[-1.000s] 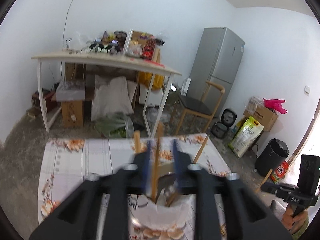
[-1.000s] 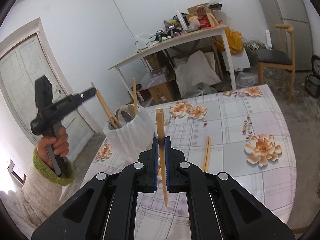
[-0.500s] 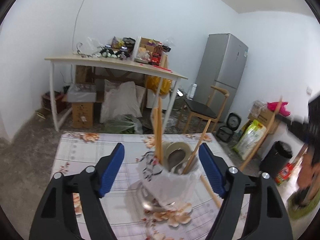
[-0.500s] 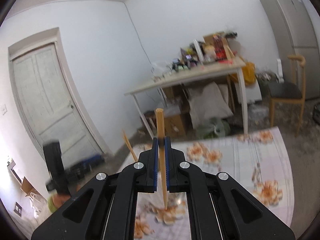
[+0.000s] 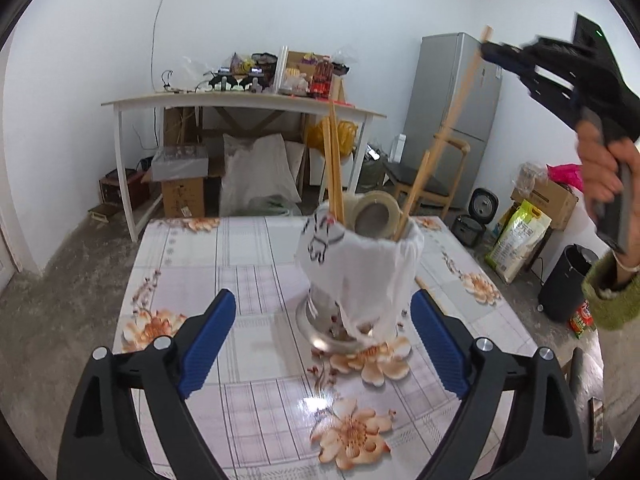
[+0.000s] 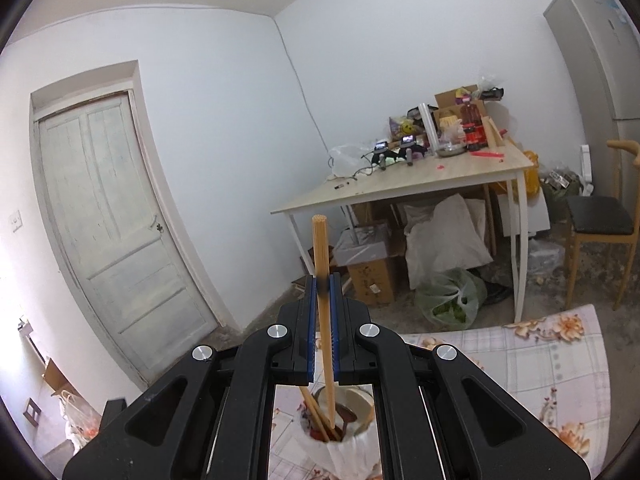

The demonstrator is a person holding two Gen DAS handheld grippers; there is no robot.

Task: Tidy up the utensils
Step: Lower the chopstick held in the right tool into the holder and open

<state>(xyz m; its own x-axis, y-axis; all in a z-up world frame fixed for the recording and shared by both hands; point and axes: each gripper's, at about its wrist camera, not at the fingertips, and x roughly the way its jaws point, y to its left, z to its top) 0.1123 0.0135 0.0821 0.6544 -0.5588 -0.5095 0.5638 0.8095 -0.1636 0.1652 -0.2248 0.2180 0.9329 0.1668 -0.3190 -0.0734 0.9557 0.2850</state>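
A utensil holder [image 5: 360, 276] wrapped in white cloth stands on the floral table [image 5: 224, 264]. It holds wooden chopsticks [image 5: 334, 168] and a tape roll [image 5: 376, 216]. My left gripper [image 5: 322, 320] is open and empty, with its jaws either side of the holder's base, nearer to me. My right gripper [image 6: 324, 300] is shut on a wooden chopstick [image 6: 322, 264], held upright above the holder [image 6: 340, 440], its lower tip inside the mouth. In the left wrist view, the right gripper [image 5: 500, 56] is high at the right with the chopstick [image 5: 460, 96].
Another chopstick [image 5: 422, 282] lies on the table behind the holder on the right. Beyond the table stand a cluttered white desk [image 5: 240, 100], a wooden chair [image 5: 432, 176] and a grey fridge [image 5: 452, 120]. A white door [image 6: 112, 232] is at the left.
My left gripper opened, let go of a chopstick in the holder and drew back. My right gripper rose and carried its chopstick over the holder, with the tip now inside.
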